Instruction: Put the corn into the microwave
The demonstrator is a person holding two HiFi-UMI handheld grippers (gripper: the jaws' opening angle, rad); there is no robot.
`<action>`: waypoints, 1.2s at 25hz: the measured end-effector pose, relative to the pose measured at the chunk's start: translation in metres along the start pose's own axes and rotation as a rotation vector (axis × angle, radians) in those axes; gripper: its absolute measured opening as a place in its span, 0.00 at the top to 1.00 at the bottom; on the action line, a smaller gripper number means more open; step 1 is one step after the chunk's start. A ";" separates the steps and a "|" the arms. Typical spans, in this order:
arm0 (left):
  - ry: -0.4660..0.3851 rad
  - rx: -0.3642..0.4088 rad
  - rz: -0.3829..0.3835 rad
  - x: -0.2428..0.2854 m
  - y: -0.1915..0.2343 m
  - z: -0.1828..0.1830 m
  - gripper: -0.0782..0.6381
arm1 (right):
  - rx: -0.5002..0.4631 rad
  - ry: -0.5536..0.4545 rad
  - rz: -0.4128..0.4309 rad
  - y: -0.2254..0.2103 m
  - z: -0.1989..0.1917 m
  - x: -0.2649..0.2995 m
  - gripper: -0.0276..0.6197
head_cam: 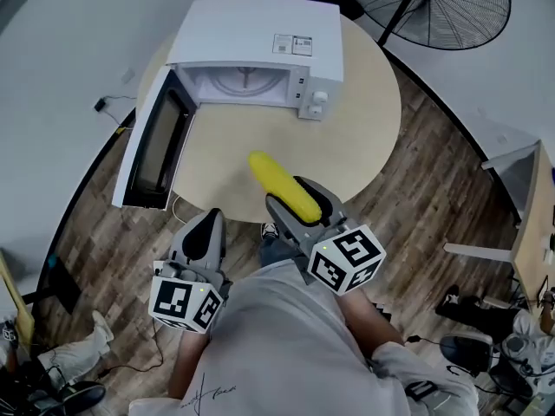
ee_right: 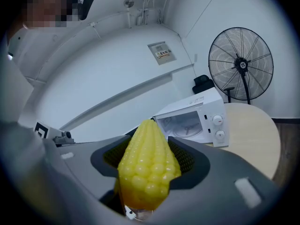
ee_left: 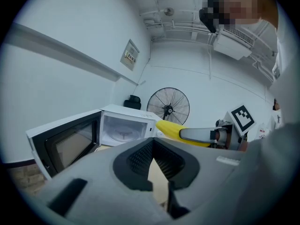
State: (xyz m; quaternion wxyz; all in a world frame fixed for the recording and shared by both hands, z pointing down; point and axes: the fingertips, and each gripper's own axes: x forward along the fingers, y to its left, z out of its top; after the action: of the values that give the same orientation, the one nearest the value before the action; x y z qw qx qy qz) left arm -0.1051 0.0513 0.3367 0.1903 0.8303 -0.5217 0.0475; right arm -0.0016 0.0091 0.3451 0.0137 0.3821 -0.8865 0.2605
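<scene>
In the head view the microwave (head_cam: 251,50) sits on the table (head_cam: 364,120) at upper centre, its door (head_cam: 156,141) swung out left, the corn (head_cam: 282,185) between the right tongs (head_cam: 297,196) below it, the left tongs (head_cam: 206,225) lower left, a fan (head_cam: 434,7) upper right.

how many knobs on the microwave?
2. Both sit on the front of the microwave, to the right of its opening: the upper knob and the lower knob directly beneath it. None appear hidden.

A round beige table (head_cam: 368,124) carries a white microwave (head_cam: 260,42), door open.
</scene>
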 end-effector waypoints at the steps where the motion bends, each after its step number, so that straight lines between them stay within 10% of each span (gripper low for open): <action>1: 0.002 0.006 -0.003 0.008 0.003 0.003 0.90 | 0.002 -0.004 -0.003 -0.005 0.003 0.005 0.55; 30: 0.009 0.010 -0.020 0.086 0.035 0.027 0.90 | 0.001 -0.022 -0.008 -0.059 0.035 0.071 0.55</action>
State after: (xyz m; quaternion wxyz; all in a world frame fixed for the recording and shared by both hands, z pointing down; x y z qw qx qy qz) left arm -0.1005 -0.0451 0.3456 0.1890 0.8361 -0.5124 0.0522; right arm -0.0059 -0.0889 0.3571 0.0049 0.3885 -0.8850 0.2567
